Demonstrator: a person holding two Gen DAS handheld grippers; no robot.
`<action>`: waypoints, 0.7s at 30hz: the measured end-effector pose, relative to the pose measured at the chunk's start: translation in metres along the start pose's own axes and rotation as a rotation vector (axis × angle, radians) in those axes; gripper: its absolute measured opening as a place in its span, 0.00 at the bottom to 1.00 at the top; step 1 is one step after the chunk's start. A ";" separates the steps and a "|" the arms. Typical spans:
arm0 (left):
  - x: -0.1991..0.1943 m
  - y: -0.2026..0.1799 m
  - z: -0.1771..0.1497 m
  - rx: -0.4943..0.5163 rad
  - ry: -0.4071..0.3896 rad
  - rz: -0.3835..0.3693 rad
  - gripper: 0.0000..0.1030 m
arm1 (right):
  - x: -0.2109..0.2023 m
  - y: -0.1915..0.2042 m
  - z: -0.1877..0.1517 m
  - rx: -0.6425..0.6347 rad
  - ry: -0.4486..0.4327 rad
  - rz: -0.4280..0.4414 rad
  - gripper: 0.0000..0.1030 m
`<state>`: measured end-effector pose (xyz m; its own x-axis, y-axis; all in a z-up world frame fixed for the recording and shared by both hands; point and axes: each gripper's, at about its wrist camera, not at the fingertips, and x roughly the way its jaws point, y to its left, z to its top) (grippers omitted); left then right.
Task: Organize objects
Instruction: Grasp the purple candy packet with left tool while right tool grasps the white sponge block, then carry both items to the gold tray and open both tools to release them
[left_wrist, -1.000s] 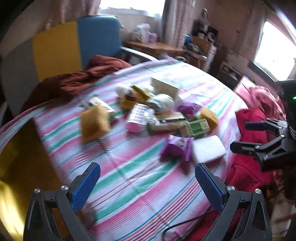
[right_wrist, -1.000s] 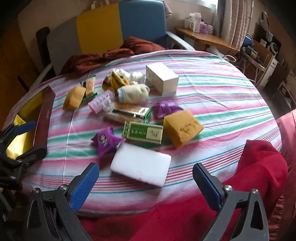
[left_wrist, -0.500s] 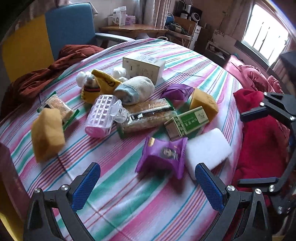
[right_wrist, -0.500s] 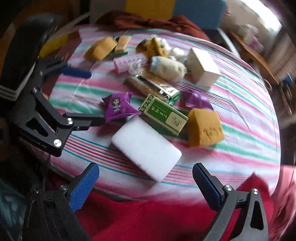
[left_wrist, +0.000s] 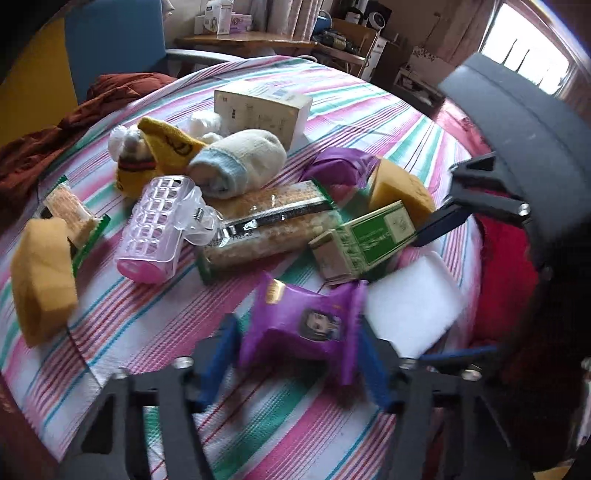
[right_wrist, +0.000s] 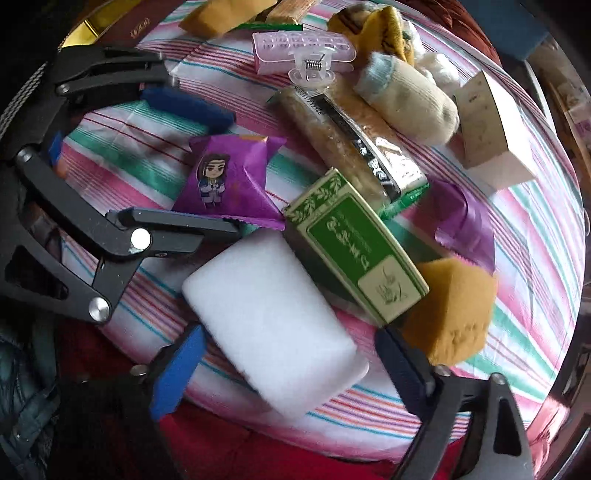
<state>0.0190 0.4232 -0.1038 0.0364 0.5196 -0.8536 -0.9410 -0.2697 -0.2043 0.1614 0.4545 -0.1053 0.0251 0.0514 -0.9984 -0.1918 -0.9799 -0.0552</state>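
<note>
A purple snack packet (left_wrist: 306, 321) lies on the striped tablecloth (left_wrist: 155, 332) near the table's front edge. My left gripper (left_wrist: 295, 354) straddles it, and its jaws are closing. From the right wrist view, the left gripper (right_wrist: 232, 171) has its lower finger at the packet's (right_wrist: 225, 177) edge while the upper pad stands slightly off. A white foam block (right_wrist: 273, 332) lies beside the packet. My right gripper (right_wrist: 288, 365) points straight down over the block with one finger on each side, small gaps showing, and its jaws are closing. The right gripper (left_wrist: 421, 299) also shows around the block (left_wrist: 410, 302) in the left wrist view.
A green box (right_wrist: 354, 251) touches the foam block, with a yellow sponge (right_wrist: 454, 310) beside it. Behind lie a long cracker pack (left_wrist: 266, 229), a pink clip (left_wrist: 159, 232), a rolled sock (left_wrist: 236, 166), a white carton (left_wrist: 258, 110) and another sponge (left_wrist: 40, 280). Red cloth (right_wrist: 295, 454) hangs below the table edge.
Both grippers have come down close to the table. The left one has narrowed around the purple packet. The right one has rolled, tipped downward over the white block, and narrowed too.
</note>
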 end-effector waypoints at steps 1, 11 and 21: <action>-0.001 0.000 -0.001 -0.004 -0.007 -0.006 0.56 | 0.000 0.002 0.000 -0.013 -0.004 0.010 0.73; -0.049 0.006 -0.036 -0.096 -0.101 -0.032 0.54 | -0.036 0.025 -0.015 0.011 -0.111 0.024 0.64; -0.159 0.042 -0.096 -0.254 -0.303 0.128 0.56 | -0.098 0.062 0.018 0.130 -0.436 0.091 0.64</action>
<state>0.0061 0.2514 -0.0227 -0.2124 0.6739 -0.7077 -0.8174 -0.5194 -0.2493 0.1298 0.3921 -0.0108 -0.4069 0.0701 -0.9108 -0.2962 -0.9533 0.0590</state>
